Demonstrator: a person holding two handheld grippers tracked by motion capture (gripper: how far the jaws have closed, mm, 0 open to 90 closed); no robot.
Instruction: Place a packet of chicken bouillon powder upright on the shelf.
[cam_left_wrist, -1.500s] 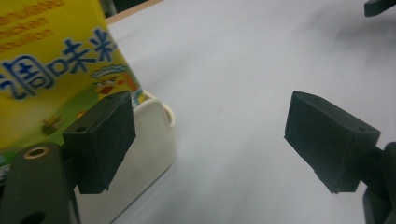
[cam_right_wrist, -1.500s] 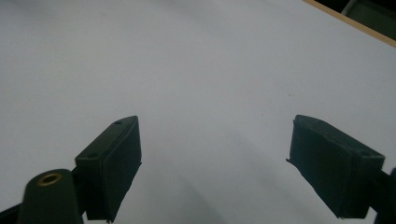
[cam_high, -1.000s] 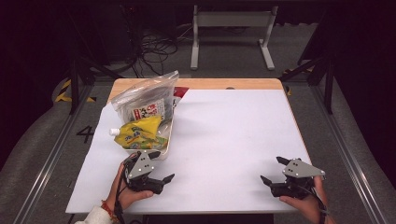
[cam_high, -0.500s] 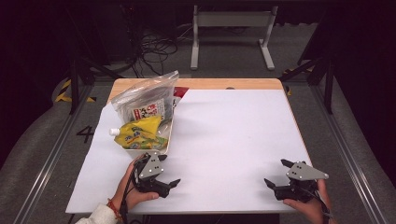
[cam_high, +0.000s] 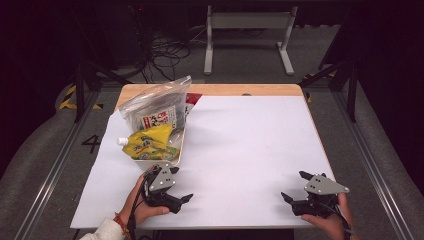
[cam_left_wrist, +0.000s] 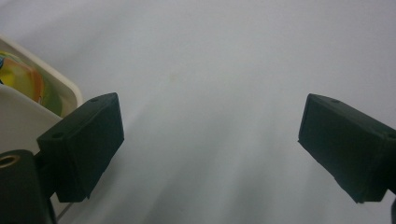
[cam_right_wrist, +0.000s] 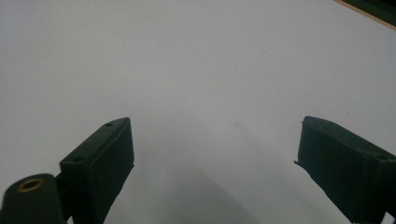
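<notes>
My left gripper (cam_high: 181, 184) rests low over the white table sheet (cam_high: 240, 150), just in front of the cream tray (cam_high: 178, 150). Its jaws have just been opening and stand wide apart with nothing between them (cam_left_wrist: 210, 140). In the left gripper view the tray's corner (cam_left_wrist: 70, 93) and a bit of the yellow pouch (cam_left_wrist: 21, 79) show beside the left jaw. Near the front right corner my right gripper (cam_high: 295, 186) is open over bare sheet (cam_right_wrist: 215, 154). The tray holds a yellow spouted pouch (cam_high: 147, 141) and a clear bag of packets (cam_high: 157, 107).
The white sheet covers most of a wooden tabletop (cam_high: 240, 90), whose far edge shows bare. Beyond the table are a dark floor, cables (cam_high: 165, 50) and a white metal stand (cam_high: 247, 30). Rails (cam_high: 55, 165) run along both sides of the table.
My left gripper has shifted slightly to the right along the front edge, and its jaws look a little wider. The right gripper has stayed put.
</notes>
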